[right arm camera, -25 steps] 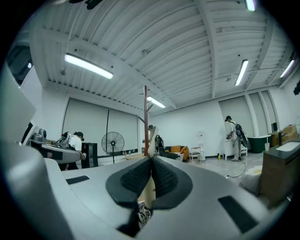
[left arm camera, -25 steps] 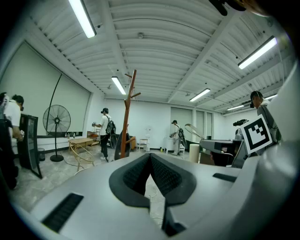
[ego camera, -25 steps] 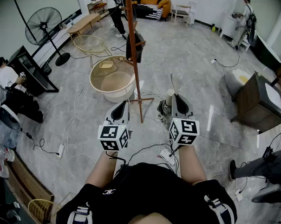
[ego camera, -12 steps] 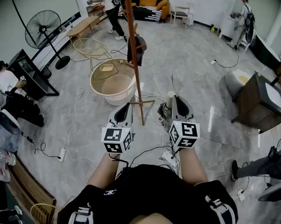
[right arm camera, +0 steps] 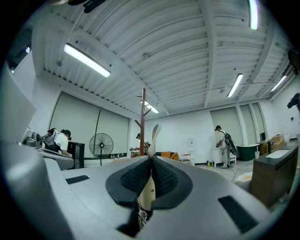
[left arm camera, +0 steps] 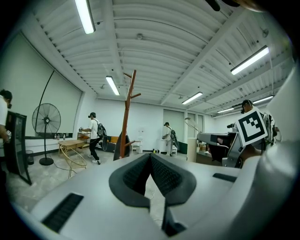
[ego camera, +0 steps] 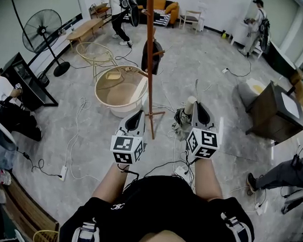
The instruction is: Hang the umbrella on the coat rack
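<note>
Two claws reach out ahead of you, side by side in the middle of the head view. Your right claw is clamped on the umbrella. In the right gripper view its pads pinch the cream shaft between them. The umbrella's long axis runs along the jaws, away from you and up the frame. Its cream end pokes out past the jaw tips and points toward the top of the head view. The dark folded canopy sits bunched just left of the claw, lower in the frame. In the right gripper view that cream end rises above the jaws, leaning slightly right, just right of the rack.

Your left claw is closed with nothing between its pads; the left gripper view shows them meeting at the tip.

The rack stands upright on the floor between the two claws and above them in the frame, apart from the umbrella. A dark item hangs on it in the upper middle.
</note>
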Tool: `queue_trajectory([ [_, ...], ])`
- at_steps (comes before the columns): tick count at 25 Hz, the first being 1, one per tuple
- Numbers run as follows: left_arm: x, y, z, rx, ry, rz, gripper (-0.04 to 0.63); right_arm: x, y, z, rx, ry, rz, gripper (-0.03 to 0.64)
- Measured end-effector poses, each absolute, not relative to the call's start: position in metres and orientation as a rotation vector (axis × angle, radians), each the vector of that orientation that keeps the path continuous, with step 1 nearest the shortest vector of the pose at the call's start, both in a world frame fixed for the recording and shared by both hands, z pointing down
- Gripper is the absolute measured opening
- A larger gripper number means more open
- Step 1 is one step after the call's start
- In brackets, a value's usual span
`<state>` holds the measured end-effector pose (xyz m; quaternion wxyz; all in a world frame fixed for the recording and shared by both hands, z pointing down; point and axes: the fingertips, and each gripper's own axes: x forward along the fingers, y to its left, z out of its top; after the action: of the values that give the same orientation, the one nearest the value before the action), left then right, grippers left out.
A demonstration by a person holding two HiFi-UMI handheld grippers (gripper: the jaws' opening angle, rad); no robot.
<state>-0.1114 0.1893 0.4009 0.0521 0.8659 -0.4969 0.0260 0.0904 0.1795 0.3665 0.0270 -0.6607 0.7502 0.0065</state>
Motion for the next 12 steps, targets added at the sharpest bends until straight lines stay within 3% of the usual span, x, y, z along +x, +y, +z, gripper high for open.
queue_trajectory([
  [12, -0.168, 0.152, 0.414, 2.64, -1.425, 0.075, 0.018, 0.035, 0.142, 0.366, -2.135, 2.267, 0.036, 0.02],
])
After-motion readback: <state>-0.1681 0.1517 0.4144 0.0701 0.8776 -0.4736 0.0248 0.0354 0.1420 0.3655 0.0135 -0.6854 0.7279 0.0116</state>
